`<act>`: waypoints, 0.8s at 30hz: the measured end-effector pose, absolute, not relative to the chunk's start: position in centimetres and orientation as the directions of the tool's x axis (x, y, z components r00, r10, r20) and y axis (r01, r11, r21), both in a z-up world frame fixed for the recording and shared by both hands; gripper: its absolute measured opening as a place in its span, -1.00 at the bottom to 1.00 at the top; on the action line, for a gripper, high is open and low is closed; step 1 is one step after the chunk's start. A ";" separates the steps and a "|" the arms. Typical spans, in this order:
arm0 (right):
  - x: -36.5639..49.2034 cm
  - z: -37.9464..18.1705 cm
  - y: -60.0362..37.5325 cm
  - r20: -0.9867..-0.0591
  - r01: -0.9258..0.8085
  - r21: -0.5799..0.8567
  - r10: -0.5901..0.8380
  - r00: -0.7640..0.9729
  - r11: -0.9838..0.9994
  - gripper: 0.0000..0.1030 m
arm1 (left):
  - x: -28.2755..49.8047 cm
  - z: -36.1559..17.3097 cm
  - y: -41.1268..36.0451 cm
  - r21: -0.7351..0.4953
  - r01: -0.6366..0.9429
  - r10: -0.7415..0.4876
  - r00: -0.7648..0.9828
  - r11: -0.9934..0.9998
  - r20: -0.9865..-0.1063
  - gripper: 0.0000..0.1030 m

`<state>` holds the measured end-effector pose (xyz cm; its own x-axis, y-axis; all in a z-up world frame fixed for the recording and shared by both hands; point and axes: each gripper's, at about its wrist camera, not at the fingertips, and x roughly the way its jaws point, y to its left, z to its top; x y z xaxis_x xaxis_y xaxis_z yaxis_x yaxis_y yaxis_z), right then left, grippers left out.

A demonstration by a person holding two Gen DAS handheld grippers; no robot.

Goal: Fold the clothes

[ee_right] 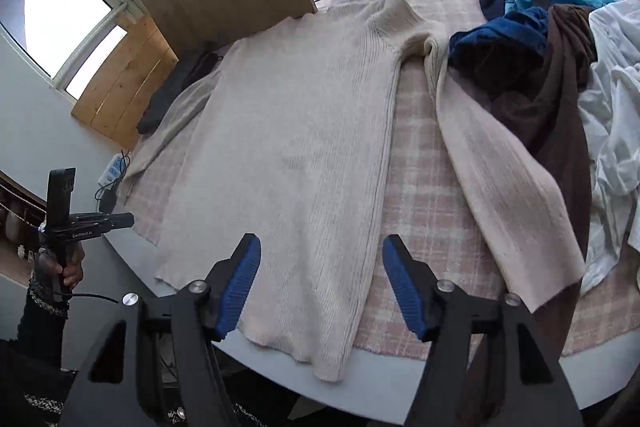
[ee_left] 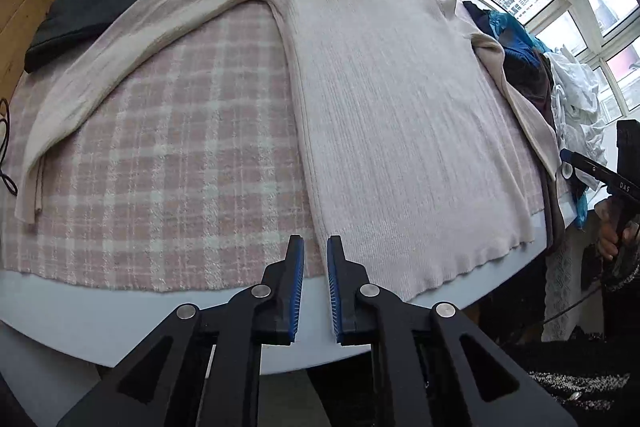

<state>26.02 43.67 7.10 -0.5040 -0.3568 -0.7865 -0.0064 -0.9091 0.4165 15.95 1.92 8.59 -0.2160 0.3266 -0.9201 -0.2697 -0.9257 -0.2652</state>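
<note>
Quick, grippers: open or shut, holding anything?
Left gripper: open by a narrow gap, empty, at the sweater hem.
Right gripper: wide open, empty, above the hem.

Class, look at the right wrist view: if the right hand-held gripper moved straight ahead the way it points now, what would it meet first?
Probably the cream sweater: the open right hand-held gripper points over its hem near the right side seam. Depth is unclear, so it might pass just above the fabric.
</note>
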 end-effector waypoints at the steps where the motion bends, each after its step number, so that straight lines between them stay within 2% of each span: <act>1: 24.7 7.6 44.3 -0.773 -0.014 0.427 -0.357 -0.524 -0.904 0.21 | 14.3 9.2 1.8 -0.269 -0.266 0.335 -0.243 -0.926 -0.910 -0.65; 4: 19.2 6.7 45.1 -0.782 -0.097 0.432 -0.318 -0.536 -0.897 0.21 | 8.1 9.1 1.4 -0.318 -0.202 0.367 -0.299 -0.926 -0.881 -0.61; 11: 8.7 -0.3 49.3 -0.734 -0.284 0.627 -0.429 -0.527 -0.725 0.21 | -4.6 4.4 1.5 -0.491 -0.018 0.469 -0.331 -0.871 -0.819 -0.60; 14: 6.6 -1.9 50.4 -0.727 -0.341 0.648 -0.420 -0.543 -0.681 0.21 | -7.1 2.5 1.2 -0.564 0.042 0.524 -0.316 -0.825 -0.791 -0.60; 20: 4.6 -2.2 51.2 -0.735 -0.371 0.623 -0.355 -0.577 -0.688 0.21 | -8.5 1.1 2.2 -0.568 0.053 0.528 -0.304 -0.822 -0.793 -0.61; 21: 4.4 -2.2 51.2 -0.736 -0.374 0.620 -0.347 -0.582 -0.690 0.21 | -8.6 1.1 2.4 -0.560 0.053 0.520 -0.307 -0.827 -0.797 -0.74; 22: 4.3 -2.2 51.3 -0.736 -0.376 0.617 -0.338 -0.586 -0.691 0.17 | -8.6 1.1 2.3 -0.554 0.056 0.513 -0.309 -0.830 -0.800 -0.96; 23: 4.1 -2.3 51.3 -0.738 -0.378 0.613 -0.331 -0.588 -0.694 0.04 | -8.7 1.1 2.3 -0.549 0.060 0.507 -0.312 -0.834 -0.804 -0.93; 24: 4.0 -2.3 51.2 -0.749 -0.377 0.599 -0.329 -0.575 -0.706 -0.63 | -8.6 1.4 2.3 -0.536 0.047 0.495 -0.319 -0.843 -0.808 -0.94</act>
